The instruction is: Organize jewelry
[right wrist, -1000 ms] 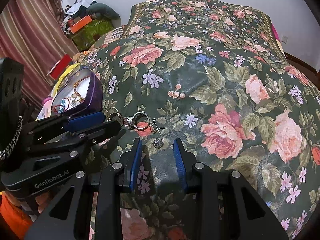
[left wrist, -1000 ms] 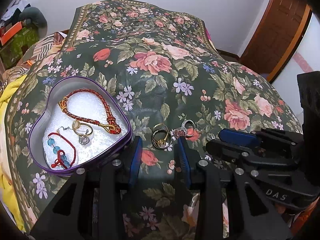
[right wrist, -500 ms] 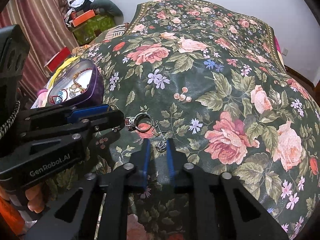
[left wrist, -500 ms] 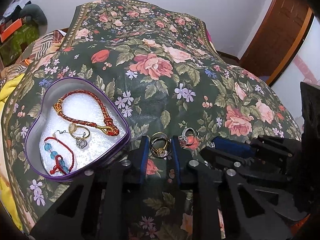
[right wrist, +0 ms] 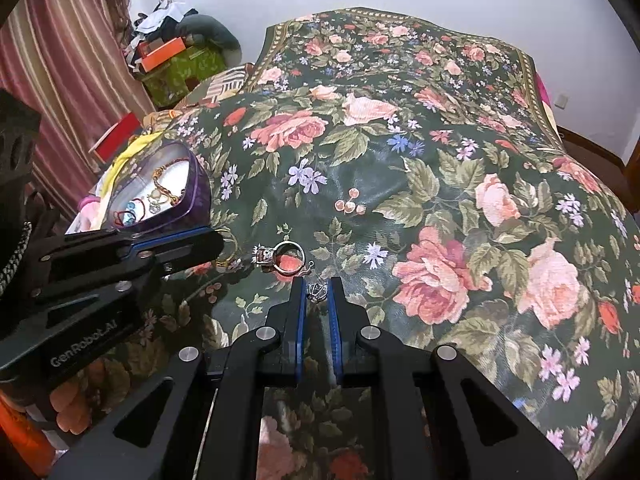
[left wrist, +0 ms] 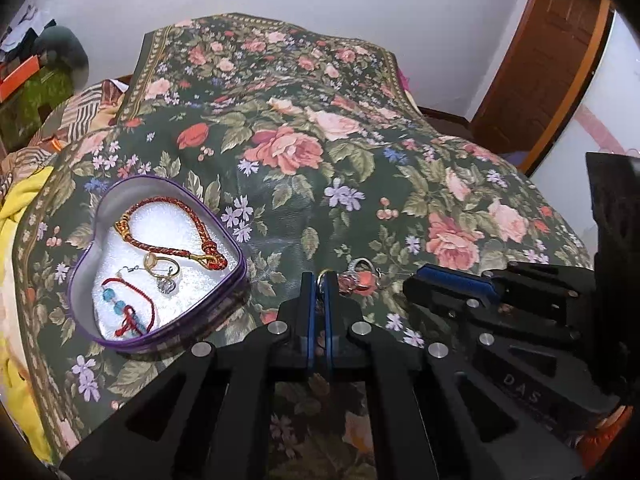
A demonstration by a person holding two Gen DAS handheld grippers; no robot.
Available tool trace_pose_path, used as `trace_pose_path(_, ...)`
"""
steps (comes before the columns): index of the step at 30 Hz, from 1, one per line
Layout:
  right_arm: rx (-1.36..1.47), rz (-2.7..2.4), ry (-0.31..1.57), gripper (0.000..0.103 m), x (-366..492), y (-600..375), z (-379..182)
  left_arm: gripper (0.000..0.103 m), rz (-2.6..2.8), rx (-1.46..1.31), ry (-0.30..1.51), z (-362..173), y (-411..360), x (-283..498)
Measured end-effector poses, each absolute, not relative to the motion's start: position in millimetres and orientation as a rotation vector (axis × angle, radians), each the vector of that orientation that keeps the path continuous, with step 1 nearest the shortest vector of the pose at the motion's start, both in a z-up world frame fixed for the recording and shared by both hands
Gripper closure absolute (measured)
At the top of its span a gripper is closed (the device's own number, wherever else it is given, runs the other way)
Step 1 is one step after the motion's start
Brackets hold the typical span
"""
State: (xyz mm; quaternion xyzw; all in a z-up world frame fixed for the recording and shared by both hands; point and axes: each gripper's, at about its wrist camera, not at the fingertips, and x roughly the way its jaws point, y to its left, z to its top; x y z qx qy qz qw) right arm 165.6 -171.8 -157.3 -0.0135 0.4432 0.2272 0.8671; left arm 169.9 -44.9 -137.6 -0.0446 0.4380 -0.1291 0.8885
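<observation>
Left wrist view: the left tongs [left wrist: 320, 280] are seen low over the floral bedspread [left wrist: 304, 184], pointed forward along the bed, their blue pads drawn nearly together.
Left tongs: clenched on the gold ring [left wrist: 322, 274], only a sliver of which is seen at the tips.
Heart-shaped tin [left wrist: 84, 264]: set on the bedspread just left of the left tongs, open at the top, purple-walled, white-lined.
Tin contents: a red braided bracelet [left wrist: 168, 236], a red cord with blue beads [left wrist: 128, 308] and small gold and silver pieces are laid inside.
Right wrist view: the right tongs [right wrist: 317, 294] are held low and level beside the left ones, tips at the bedspread.
Right tongs: closed narrowly around a small silver earring [right wrist: 317, 291], which is gripped between the blue pads.
Silver rings [right wrist: 282, 258]: left lying on the bedspread just beyond the right tongs' tips, between the two tools.
Surroundings: a striped curtain [right wrist: 68, 60] is seen at the left and a wooden door [left wrist: 540, 60] at the right.
</observation>
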Motion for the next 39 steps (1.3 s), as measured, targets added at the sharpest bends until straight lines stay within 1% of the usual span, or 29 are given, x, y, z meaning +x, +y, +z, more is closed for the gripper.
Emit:
trace_pose_path(12,-0.026,0.468,0.923,0.094,150,-185,-151,0.101,-0.318,-0.141,0.876,-114,-36,142)
trace_pose_path(21,-0.033,0.472,0.921,0.094,137,-191,-149,0.101,-0.332,-0.080,0.987,-141,-44,129)
trace_pose_path(29,-0.017,0.464,0.902,0.094,131,-200,-143,0.100,-0.304,-0.083,1.005,-143,-34,121)
trace_pose_path(30,-0.016,0.464,0.900,0.094,130,-201,-142,0.097,-0.300,-0.089,1.004,-142,-32,121)
trace_pose_path(34,-0.009,0.456,0.892,0.094,130,-205,-139,0.076,-0.289,-0.082,0.987,-136,-31,118)
trace_pose_path(39,0.007,0.452,0.876,0.094,129,-208,-135,0.075,-0.298,-0.056,0.969,-127,-39,127)
